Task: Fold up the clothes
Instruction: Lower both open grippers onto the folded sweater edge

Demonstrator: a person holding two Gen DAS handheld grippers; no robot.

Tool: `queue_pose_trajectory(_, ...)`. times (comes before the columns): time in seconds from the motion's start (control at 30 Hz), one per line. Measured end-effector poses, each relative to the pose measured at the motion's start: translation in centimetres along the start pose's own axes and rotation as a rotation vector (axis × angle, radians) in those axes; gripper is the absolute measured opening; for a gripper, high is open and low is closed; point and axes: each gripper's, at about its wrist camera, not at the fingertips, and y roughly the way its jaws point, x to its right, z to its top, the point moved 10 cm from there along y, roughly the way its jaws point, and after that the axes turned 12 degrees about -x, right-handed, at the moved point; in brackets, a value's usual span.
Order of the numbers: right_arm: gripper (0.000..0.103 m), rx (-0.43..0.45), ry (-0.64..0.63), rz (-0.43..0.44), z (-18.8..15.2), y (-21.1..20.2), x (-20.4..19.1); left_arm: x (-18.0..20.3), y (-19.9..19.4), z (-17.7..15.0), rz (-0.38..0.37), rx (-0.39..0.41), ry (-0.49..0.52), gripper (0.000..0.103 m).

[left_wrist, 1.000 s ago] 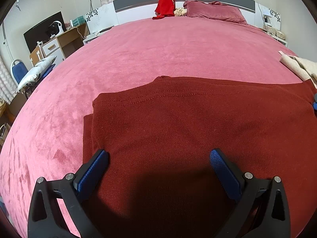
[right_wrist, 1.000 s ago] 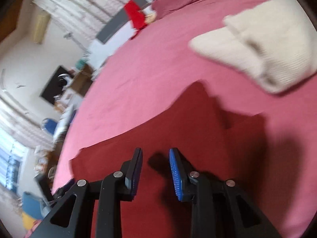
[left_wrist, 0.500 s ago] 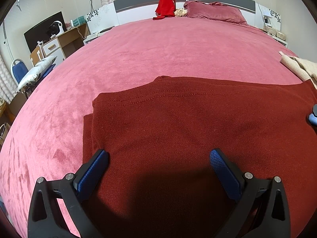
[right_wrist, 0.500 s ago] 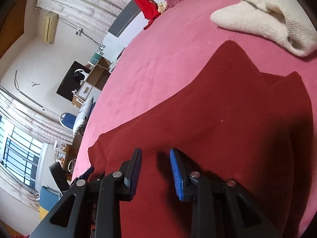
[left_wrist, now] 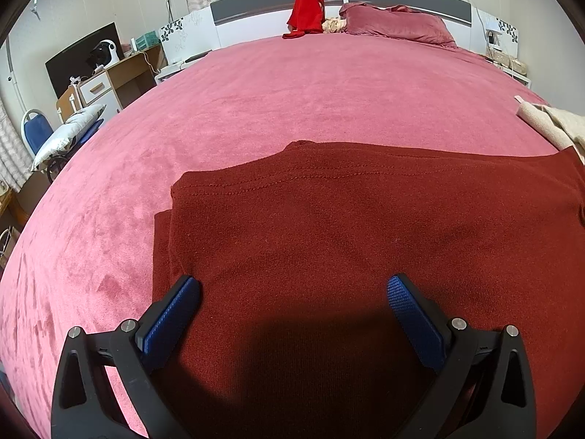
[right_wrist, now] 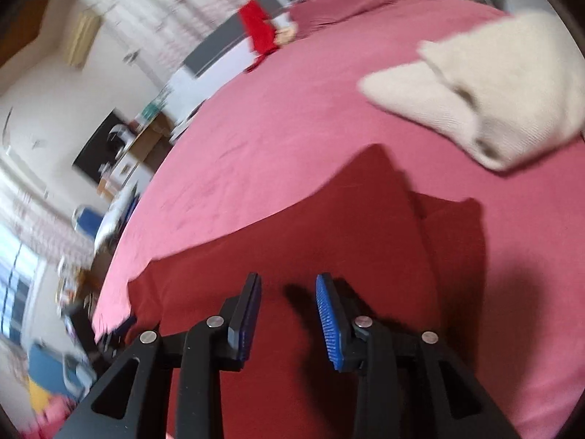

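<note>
A dark red knit garment [left_wrist: 365, 226] lies folded flat on the pink bedspread [left_wrist: 310, 87]. My left gripper [left_wrist: 292, 292] hovers over its near left part, wide open and empty. In the right wrist view the same garment [right_wrist: 329, 226] fills the lower middle, with a folded flap at its right end. My right gripper [right_wrist: 289, 292] is above it, jaws partly open with a clear gap and nothing between them. The view is blurred by motion.
A cream knit garment [right_wrist: 493, 84] lies on the bed to the right, also at the right edge of the left wrist view [left_wrist: 555, 124]. A bright red garment [left_wrist: 307, 7] hangs on the headboard beside a pillow [left_wrist: 395, 23]. Desk and chair stand left of the bed.
The left gripper has stayed still. The right gripper has swung and tilted over the garment's right end, its gap unchanged; it no longer shows at the left view's right edge.
</note>
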Motion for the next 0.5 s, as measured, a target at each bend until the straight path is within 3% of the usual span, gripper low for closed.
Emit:
queue_pose_trajectory(0.07, 0.032, -0.049, -0.078, -0.056, -0.5, 1.1, -1.0, 0.0, 0.0, 0.0, -0.001, 0.0, 0.0, 0.103)
queue_pose_trajectory(0.13, 0.033, -0.105, -0.158, -0.179, -1.1, 2.4, -1.0, -0.1, -0.1, 0.0, -0.011, -0.004, -0.002, 0.103)
queue_pose_trajectory(0.2, 0.033, -0.136, -0.201, -0.219, -1.5, 3.1, -1.0, -0.2, -0.2, 0.1, -0.029, -0.014, -0.004, 0.103)
queue_pose_trajectory(0.3, 0.033, -0.148, -0.16, -0.158, -1.3, 1.9, -0.7, -0.5, -0.7, 0.4, -0.087, -0.068, 0.018, 0.103)
queue_pose_trajectory(0.37, 0.034, -0.109, -0.109, -0.121, -0.8, -0.2, 0.3, -1.2, -1.6, 0.7, -0.106, -0.082, 0.032, 0.103)
queue_pose_trajectory(0.5, 0.038, -0.039, 0.006, -0.082, 0.3, -4.9, 4.3, -5.5, -3.2, 1.7, -0.062, -0.055, 0.001, 0.103)
